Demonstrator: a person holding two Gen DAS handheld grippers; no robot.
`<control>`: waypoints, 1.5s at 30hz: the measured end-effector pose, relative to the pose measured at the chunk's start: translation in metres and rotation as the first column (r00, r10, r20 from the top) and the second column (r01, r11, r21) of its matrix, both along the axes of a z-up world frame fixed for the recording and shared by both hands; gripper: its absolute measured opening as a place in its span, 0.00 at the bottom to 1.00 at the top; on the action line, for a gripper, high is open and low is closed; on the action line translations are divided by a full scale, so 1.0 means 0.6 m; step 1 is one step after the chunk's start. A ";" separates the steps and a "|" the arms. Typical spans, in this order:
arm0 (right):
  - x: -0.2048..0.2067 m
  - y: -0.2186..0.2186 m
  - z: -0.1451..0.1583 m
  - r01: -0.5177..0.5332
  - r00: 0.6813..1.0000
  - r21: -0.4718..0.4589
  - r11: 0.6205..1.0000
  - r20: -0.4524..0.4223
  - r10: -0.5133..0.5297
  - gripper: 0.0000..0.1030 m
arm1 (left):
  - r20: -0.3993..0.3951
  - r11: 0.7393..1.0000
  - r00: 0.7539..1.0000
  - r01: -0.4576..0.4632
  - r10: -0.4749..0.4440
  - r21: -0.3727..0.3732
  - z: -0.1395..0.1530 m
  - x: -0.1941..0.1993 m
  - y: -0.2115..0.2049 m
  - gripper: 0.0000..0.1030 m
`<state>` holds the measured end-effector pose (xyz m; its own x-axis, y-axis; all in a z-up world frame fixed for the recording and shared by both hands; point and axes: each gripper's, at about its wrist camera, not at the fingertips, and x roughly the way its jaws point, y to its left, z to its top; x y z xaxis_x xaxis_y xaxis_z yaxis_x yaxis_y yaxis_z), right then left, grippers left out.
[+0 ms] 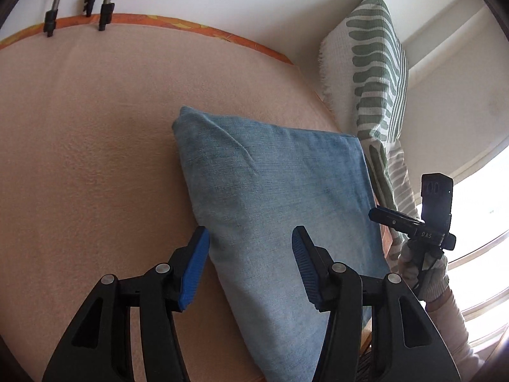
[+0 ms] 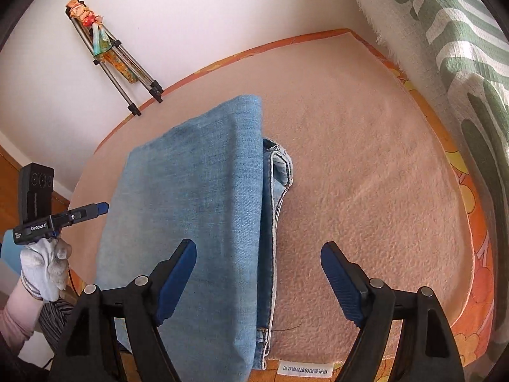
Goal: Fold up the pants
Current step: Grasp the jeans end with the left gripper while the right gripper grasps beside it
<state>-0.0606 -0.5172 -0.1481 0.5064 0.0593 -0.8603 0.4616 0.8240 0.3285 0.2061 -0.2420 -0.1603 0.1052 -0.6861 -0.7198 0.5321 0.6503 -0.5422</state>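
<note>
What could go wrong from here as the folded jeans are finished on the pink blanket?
1. The folded jeans show uneven layers: a hem sticks out on one side, so another fold could end up crooked.
2. Both the left hand-held gripper and the right hand-held gripper are open, so nothing pins the bundle; a nudge might slide it on the blanket.

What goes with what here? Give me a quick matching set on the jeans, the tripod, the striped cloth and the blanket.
Things:
1. jeans
2. tripod
3. striped cloth
4. blanket

States:
A. green and white, along the blanket's edge
B. peach, spread flat under the jeans
C. blue, folded, hem peeking out
D. metal legs, against the white wall

Pairs: 1-C, 2-D, 3-A, 4-B
</note>
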 end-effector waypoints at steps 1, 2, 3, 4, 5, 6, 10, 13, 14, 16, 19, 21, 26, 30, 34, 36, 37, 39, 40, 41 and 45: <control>0.006 -0.006 -0.007 -0.004 1.000 0.016 1.000 0.007 0.004 0.80 | -0.006 1.000 1.000 0.001 -0.001 -0.002 -0.005 0.003 -0.003 0.52; 0.012 -0.010 -0.014 -0.010 1.000 0.029 1.000 0.013 0.010 0.80 | -0.011 1.000 1.000 0.002 -0.002 -0.004 -0.011 0.006 -0.005 0.52; 0.017 -0.013 -0.019 -0.020 1.000 0.043 0.999 0.021 0.019 0.80 | -0.016 1.000 1.000 0.003 -0.003 -0.006 -0.016 0.008 -0.007 0.52; 0.023 -0.015 -0.024 -0.029 0.999 0.055 0.998 0.032 0.027 0.80 | -0.020 1.000 1.000 0.005 -0.005 -0.007 -0.021 0.011 -0.008 0.52; 0.028 -0.016 -0.028 -0.038 0.998 0.065 0.997 0.043 0.035 0.80 | -0.022 1.000 1.000 0.007 -0.007 -0.008 -0.026 0.012 -0.009 0.52; 0.034 -0.016 -0.032 -0.049 0.997 0.073 0.996 0.055 0.045 0.80 | -0.024 1.000 1.000 0.007 -0.008 -0.010 -0.029 0.013 -0.010 0.52; 0.053 -0.010 -0.039 -0.082 0.993 0.081 0.993 0.094 0.075 0.82 | -0.046 1.000 0.999 0.012 -0.013 -0.028 -0.044 0.020 -0.004 0.54; 0.063 -0.001 -0.043 -0.114 0.988 0.092 0.989 0.118 0.103 0.82 | -0.036 0.998 0.999 0.012 -0.014 -0.054 -0.044 0.021 -0.002 0.56; 0.067 0.005 -0.043 -0.121 0.986 0.083 0.989 0.121 0.111 0.82 | -0.031 0.998 0.999 0.012 -0.014 -0.058 -0.044 0.021 -0.003 0.56; 0.073 0.013 -0.046 -0.140 0.983 0.089 0.986 0.128 0.128 0.75 | -0.027 0.997 1.000 0.007 -0.009 -0.072 -0.043 0.021 -0.007 0.56; 0.077 0.017 -0.055 -0.138 0.982 0.155 0.978 0.153 0.114 0.60 | -0.028 0.995 1.000 0.000 -0.003 -0.095 -0.043 0.022 -0.013 0.56; 0.078 0.019 -0.057 -0.130 0.982 0.160 0.979 0.159 0.105 0.57 | -0.039 0.993 0.999 -0.013 0.008 -0.114 -0.044 0.024 -0.014 0.56; 0.065 0.018 -0.056 -0.087 0.982 0.190 0.978 0.181 0.052 0.39 | -0.056 0.990 0.997 -0.056 0.049 -0.130 -0.051 0.025 -0.017 0.36; 0.061 0.028 -0.039 -0.070 0.982 0.163 0.984 0.182 0.040 0.28 | -0.043 0.986 0.997 -0.074 0.068 -0.147 -0.044 0.018 -0.015 0.21; 0.059 0.042 -0.018 -0.063 0.981 0.133 0.989 0.190 0.037 0.22 | 0.011 0.987 0.998 -0.063 0.066 -0.147 -0.026 0.005 -0.018 0.16; 0.055 0.047 -0.005 -0.062 0.978 0.128 0.990 0.205 0.034 0.21 | 0.020 0.986 0.998 -0.062 0.066 -0.157 -0.018 0.001 -0.016 0.16; 0.053 0.050 0.001 -0.063 0.977 0.120 0.991 0.211 0.036 0.20 | 0.023 0.984 0.998 -0.060 0.065 -0.166 -0.013 0.000 -0.013 0.16; 0.049 0.058 0.017 -0.065 0.974 0.105 0.992 0.224 0.040 0.20 | 0.044 0.983 0.997 -0.052 0.060 -0.178 0.001 -0.006 -0.010 0.15; 0.047 0.062 0.026 -0.066 0.972 0.103 0.993 0.233 0.041 0.20 | 0.055 0.982 0.997 -0.043 0.054 -0.186 0.009 -0.011 -0.006 0.15; 0.046 0.067 0.035 -0.068 0.970 0.099 0.993 0.241 0.043 0.19 | 0.068 0.981 0.996 -0.036 0.050 -0.192 0.017 -0.015 -0.005 0.15; 0.045 0.092 0.073 -0.091 0.960 0.054 0.994 0.268 0.074 0.19 | 0.117 0.977 0.993 -0.004 0.030 -0.215 0.053 -0.032 -0.003 0.14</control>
